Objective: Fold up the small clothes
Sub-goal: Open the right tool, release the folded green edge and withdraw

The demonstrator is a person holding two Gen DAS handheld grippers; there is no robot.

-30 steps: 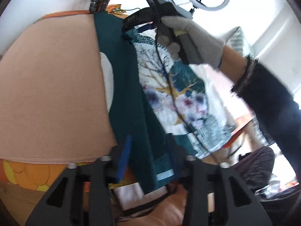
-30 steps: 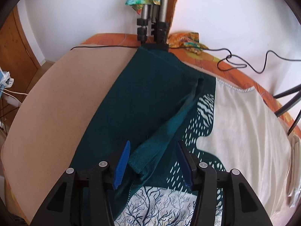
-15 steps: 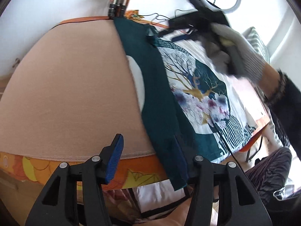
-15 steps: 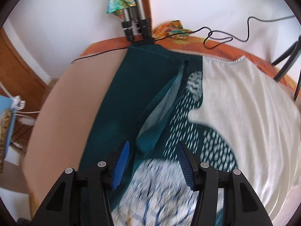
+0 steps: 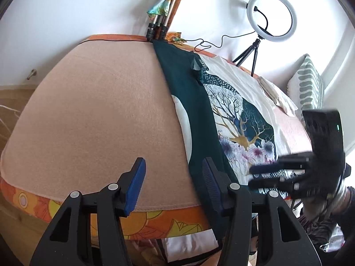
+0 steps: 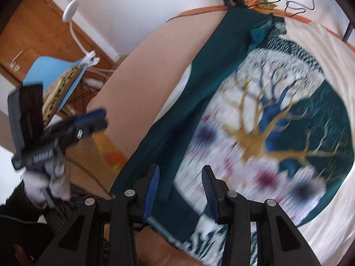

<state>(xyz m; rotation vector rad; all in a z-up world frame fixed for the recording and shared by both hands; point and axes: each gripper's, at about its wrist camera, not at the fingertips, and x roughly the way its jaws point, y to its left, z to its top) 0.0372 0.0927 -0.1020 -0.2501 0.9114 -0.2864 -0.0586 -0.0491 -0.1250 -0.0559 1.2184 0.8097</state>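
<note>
In the left wrist view, the left gripper has pulled back off the shirt: its jaws stand spread and empty over the beige mat, where a second ago they straddled the hem. The shirt lies to the right with one side folded in. In the blurred right wrist view, the right gripper has swung from the far sleeve to the near hem, jaws closing with nothing pinched yet. Likely the next fold starts from the hem.

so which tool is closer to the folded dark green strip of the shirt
Left. The left tool sits at the folded green strip's near end, its right pad against the edge. The right tool, jaws closing on nothing, hangs over the tree print beside it.
</note>
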